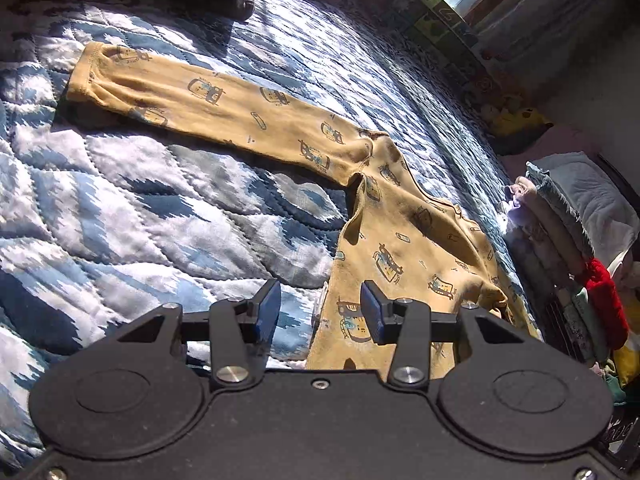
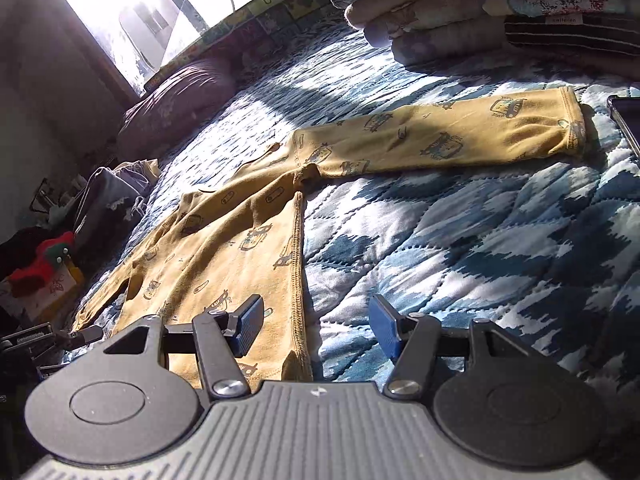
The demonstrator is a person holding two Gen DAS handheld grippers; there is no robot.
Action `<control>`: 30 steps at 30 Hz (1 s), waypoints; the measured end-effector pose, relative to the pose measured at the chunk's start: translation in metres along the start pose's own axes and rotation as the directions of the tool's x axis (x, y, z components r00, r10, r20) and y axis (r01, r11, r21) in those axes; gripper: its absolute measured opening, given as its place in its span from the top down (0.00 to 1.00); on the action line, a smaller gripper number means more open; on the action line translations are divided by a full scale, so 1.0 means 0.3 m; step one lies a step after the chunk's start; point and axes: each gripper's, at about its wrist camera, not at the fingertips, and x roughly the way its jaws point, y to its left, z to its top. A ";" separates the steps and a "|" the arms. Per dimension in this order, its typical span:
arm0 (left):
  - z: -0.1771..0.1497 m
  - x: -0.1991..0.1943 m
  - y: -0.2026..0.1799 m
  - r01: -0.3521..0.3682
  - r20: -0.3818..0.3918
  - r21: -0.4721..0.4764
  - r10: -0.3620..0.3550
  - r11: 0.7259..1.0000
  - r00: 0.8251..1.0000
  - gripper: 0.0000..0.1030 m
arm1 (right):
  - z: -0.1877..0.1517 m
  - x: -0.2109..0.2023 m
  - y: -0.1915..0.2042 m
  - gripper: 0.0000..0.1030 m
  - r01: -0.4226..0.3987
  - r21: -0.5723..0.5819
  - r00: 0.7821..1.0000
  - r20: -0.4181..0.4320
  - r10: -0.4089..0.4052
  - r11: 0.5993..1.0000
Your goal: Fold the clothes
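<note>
Your yellow garment (image 1: 384,248) runs under the left gripper's (image 1: 320,312) body in the left wrist view, so its lower part is hidden from you. In the right wrist view the garment's near end likewise vanishes beneath the right gripper (image 2: 316,324). The stack of folded clothes (image 2: 500,12) is cut by the top edge, and the window (image 2: 140,12) is blown out by glare.
</note>
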 end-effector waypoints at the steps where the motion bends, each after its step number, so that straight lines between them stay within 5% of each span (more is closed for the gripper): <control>1: -0.025 -0.025 0.012 0.014 -0.005 -0.022 -0.014 1.000 1.000 0.58 | -0.021 -0.013 -0.008 0.44 -0.014 0.039 1.000 -0.001 0.014 0.999; 5: -0.101 -0.070 0.030 0.041 -0.018 -0.056 -0.042 0.998 0.999 0.57 | -0.077 -0.039 -0.020 0.49 -0.057 0.141 0.998 0.017 0.055 0.988; 8: -0.129 -0.078 0.010 0.036 0.005 -0.023 -0.036 0.999 0.999 0.62 | -0.098 -0.011 -0.007 0.88 -0.054 0.138 0.999 0.005 0.054 0.989; 9: -0.134 -0.076 0.009 0.031 0.005 -0.022 -0.031 0.999 1.000 0.84 | -0.103 -0.013 -0.011 0.94 -0.062 0.156 0.998 0.009 0.061 0.986; 10: -0.138 -0.073 0.008 0.026 0.006 -0.021 -0.026 0.999 1.000 0.98 | -0.108 -0.016 -0.015 0.94 -0.069 0.173 0.998 0.014 0.068 0.982; 14: -0.144 -0.144 0.025 0.063 0.056 -0.083 -0.059 0.995 0.997 0.98 | -0.135 -0.102 -0.037 0.94 -0.073 0.234 0.997 0.034 0.067 0.969; 18: -0.179 -0.092 0.078 0.019 -0.011 -0.119 -0.021 0.993 1.000 0.98 | -0.165 -0.080 -0.095 0.94 -0.083 0.301 0.996 0.019 0.081 0.950; 21: -0.178 -0.093 0.085 0.019 -0.019 -0.127 -0.022 0.992 1.000 0.97 | -0.159 -0.090 -0.069 0.92 -0.057 0.223 0.998 0.021 0.054 0.973; 25: -0.177 -0.108 0.078 0.018 -0.030 -0.103 -0.021 0.995 0.999 0.95 | -0.155 -0.152 0.003 0.69 -0.001 0.058 0.993 0.118 -0.006 0.998; 28: -0.166 -0.169 0.019 -0.044 0.070 0.040 0.041 0.998 0.997 0.84 | -0.148 -0.199 0.086 0.69 0.043 -0.151 0.975 0.223 -0.008 0.988; 30: -0.161 -0.196 -0.021 -0.021 0.123 0.127 0.005 0.992 0.992 0.84 | -0.152 -0.204 0.145 0.69 0.025 -0.302 0.967 0.250 0.053 0.953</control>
